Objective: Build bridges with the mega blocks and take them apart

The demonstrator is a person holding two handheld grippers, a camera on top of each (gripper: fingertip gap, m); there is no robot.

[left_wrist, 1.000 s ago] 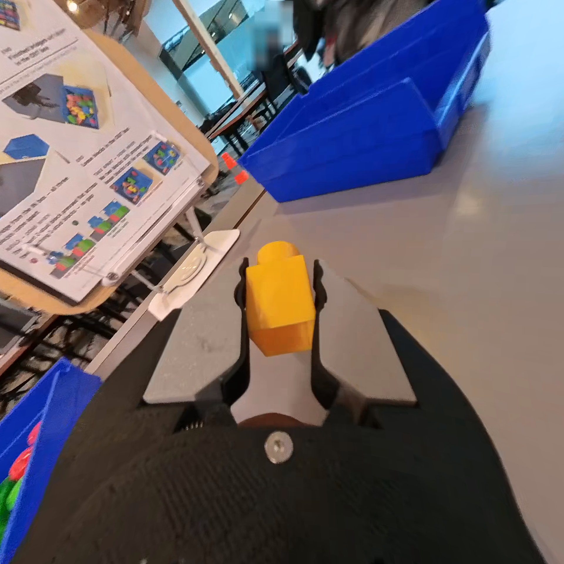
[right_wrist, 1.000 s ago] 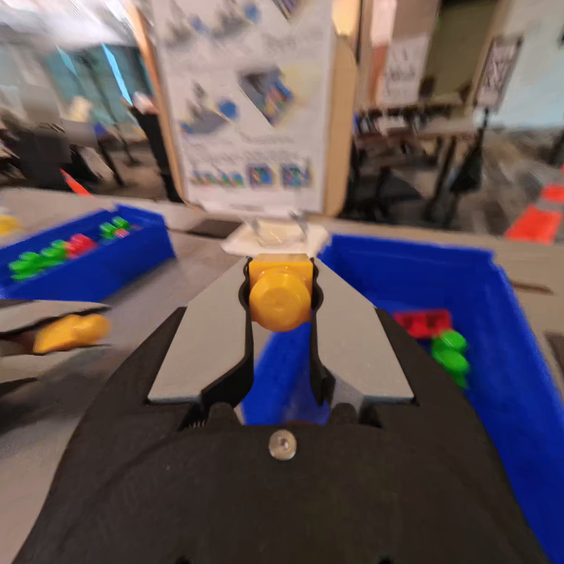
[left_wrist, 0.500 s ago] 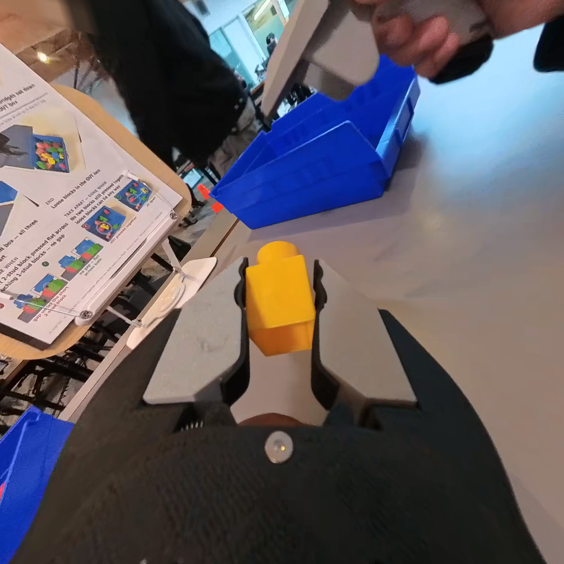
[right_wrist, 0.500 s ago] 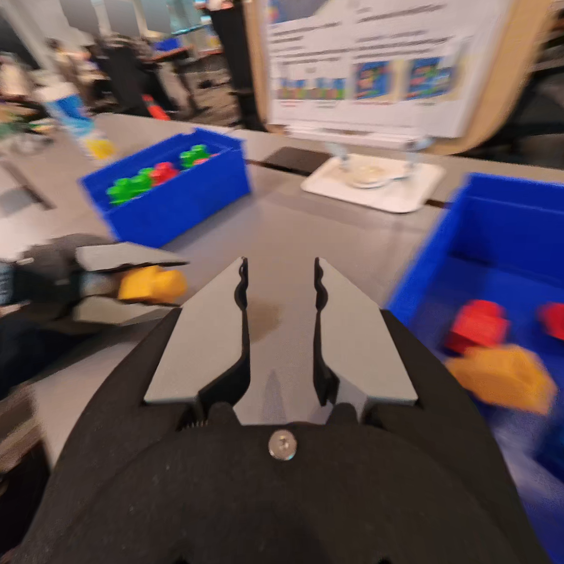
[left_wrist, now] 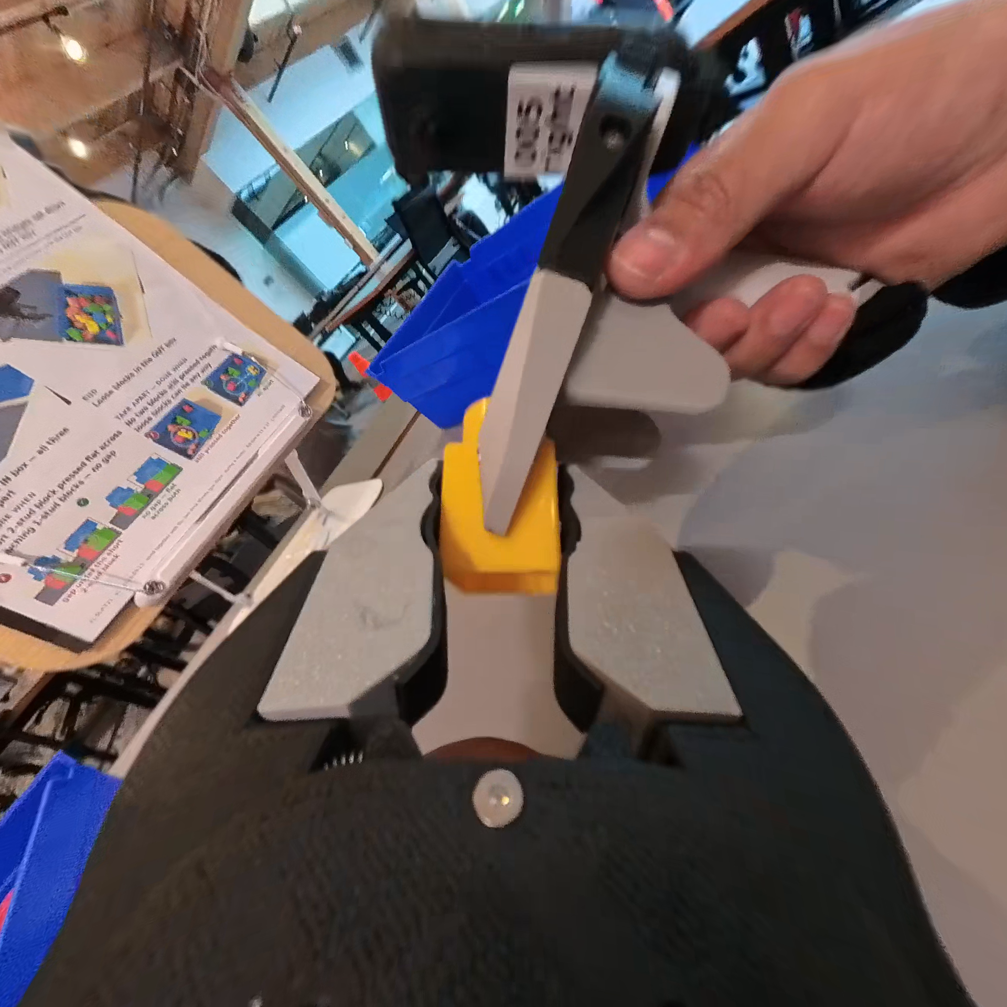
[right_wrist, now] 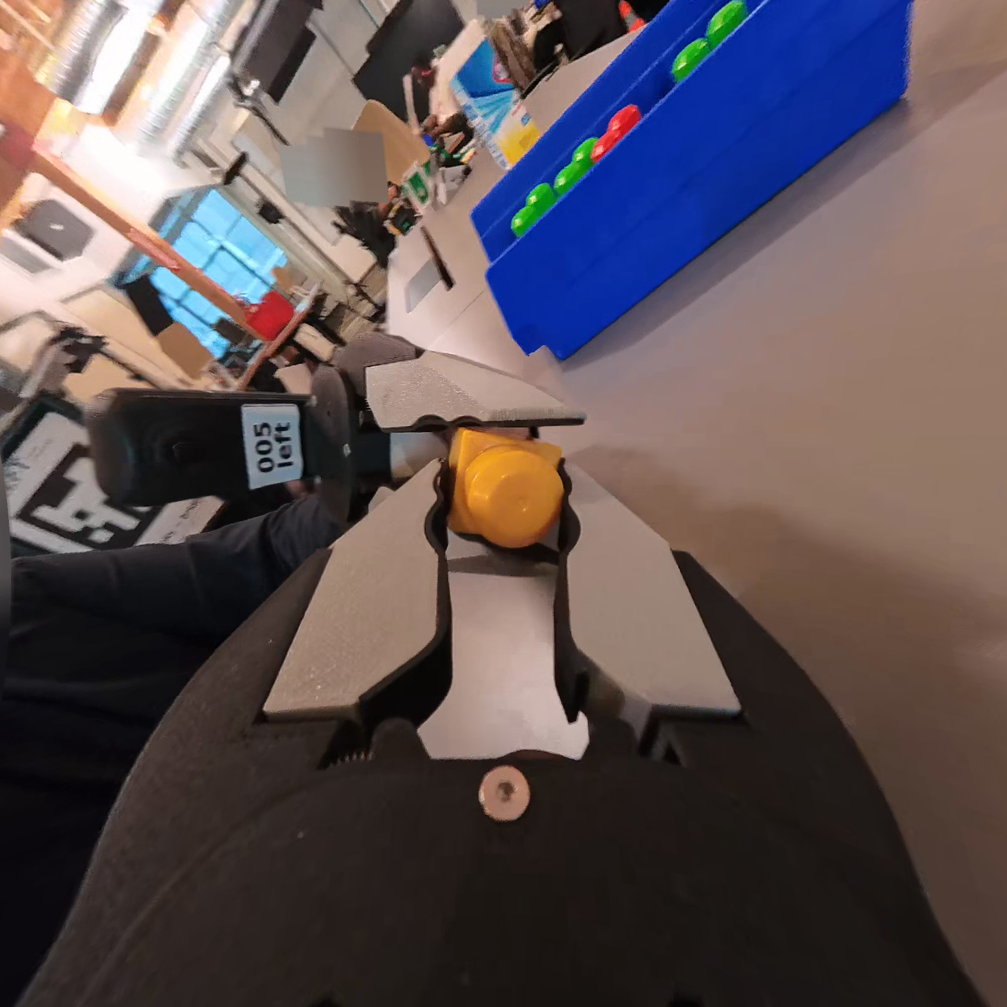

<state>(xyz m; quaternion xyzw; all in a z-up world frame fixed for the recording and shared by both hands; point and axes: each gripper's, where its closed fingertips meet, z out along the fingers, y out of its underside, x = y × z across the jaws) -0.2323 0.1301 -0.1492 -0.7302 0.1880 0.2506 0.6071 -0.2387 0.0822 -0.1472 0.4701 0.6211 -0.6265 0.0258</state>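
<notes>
Yellow block [left_wrist: 498, 550] between both claws (pinched)

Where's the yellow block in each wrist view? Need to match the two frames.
Left wrist view: yellow block at centre, clamped between the left gripper's fingers, partly covered by a finger of the right gripper coming in from the upper right.
Right wrist view: same block at centre, stud toward the camera, between the right gripper's fingers, with the left gripper holding it from the left.
Shared landmark: the grey table.
</notes>
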